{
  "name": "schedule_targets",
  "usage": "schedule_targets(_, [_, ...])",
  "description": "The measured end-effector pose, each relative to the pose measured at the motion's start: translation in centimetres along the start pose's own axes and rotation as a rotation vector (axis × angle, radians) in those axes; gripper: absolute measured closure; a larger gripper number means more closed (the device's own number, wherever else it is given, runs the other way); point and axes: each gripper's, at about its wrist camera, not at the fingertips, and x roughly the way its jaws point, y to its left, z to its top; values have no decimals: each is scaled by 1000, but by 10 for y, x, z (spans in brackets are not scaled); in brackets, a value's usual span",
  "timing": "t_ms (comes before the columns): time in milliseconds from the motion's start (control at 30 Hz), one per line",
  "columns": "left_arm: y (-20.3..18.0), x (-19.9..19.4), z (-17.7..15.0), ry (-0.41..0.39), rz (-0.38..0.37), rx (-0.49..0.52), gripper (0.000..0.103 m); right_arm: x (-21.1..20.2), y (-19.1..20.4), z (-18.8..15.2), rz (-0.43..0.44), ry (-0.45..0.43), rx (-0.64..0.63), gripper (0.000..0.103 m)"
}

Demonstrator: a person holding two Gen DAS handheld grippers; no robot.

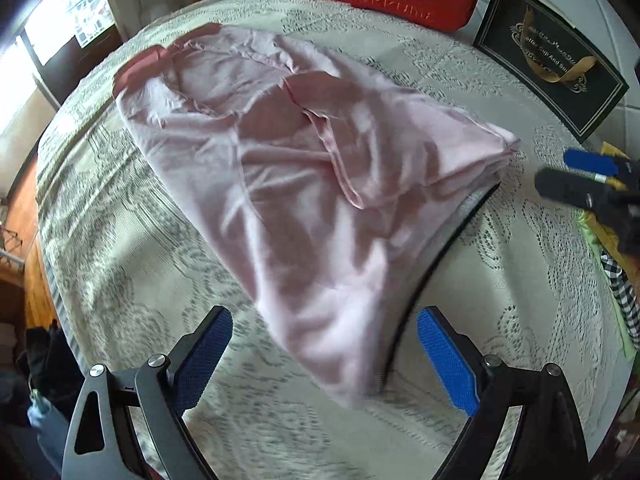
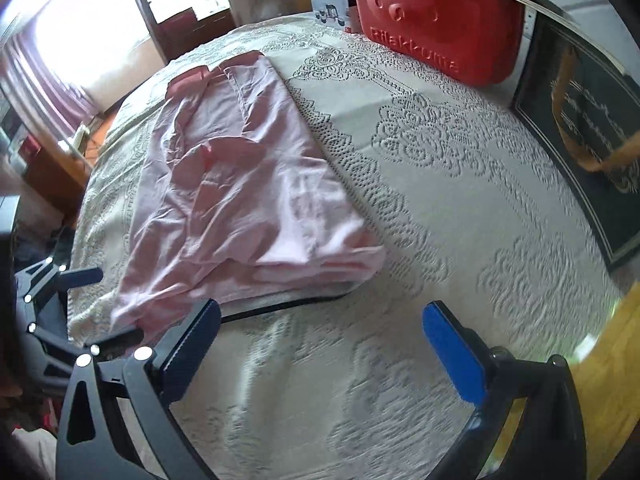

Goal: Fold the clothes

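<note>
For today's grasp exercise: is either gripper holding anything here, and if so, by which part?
Nothing is held. The left gripper and right gripper are both open, off the pink garment.

Daylight scene, strong fisheye warp at the edges.
We see the window (image 2: 80,32) blown out — tablecloth (image 2: 400,240) lace smeared by motion blur.

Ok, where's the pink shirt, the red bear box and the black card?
pink shirt (image 2: 248,184): right wrist view, middle of the cloth.
red bear box (image 2: 436,20): right wrist view, its front face.
black card (image 1: 548,60): left wrist view, its printed face.
</note>
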Motion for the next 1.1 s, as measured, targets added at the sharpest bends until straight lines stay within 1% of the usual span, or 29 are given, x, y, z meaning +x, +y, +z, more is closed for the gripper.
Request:
schedule_targets(167, [-10,11,-3,24,15,-38,8,14,-8,10,7,17,-43,0])
schedule_targets(300, [-15,27,-6,41,46,-56,8,29,-11,12,9,45,-53,0])
schedule_targets(367, [-17,31,-7,38,51,-58,6,35,-12,13,7,50,-65,0])
schedule_targets(533, [-16,34,-5,33,38,-71,4,47,-10,16,23,46,-70,0])
schedule_targets(633, [-15,34,-6,31,38,-69,4,53,-8,18,27,40,-69,0])
schedule_targets(733, [-15,33,-7,30,34,-66,5,59,-5,18,41,58,-77,0])
schedule_targets(767, [-16,31,-7,29,35,-63,6,60,-3,17,49,66,-80,2])
schedule_targets(833, [-19,28,-8,27,38,-56,11,61,0,15,52,80,-96,13])
schedule_targets(867, [-21,26,-8,23,47,-42,13,62,1,13,46,87,-102,22])
schedule_targets(933, [-27,22,-8,13,63,-1,20,63,2,12,38,91,-108,25])
schedule_targets(967, [-28,21,-7,10,59,8,22,63,2,12,34,92,-111,27])
schedule_targets(1033, [-25,20,-5,8,47,-1,29,61,0,14,30,81,-101,32])
schedule_targets(1100, [-20,21,-2,10,29,-16,29,60,-2,18,29,68,-94,33])
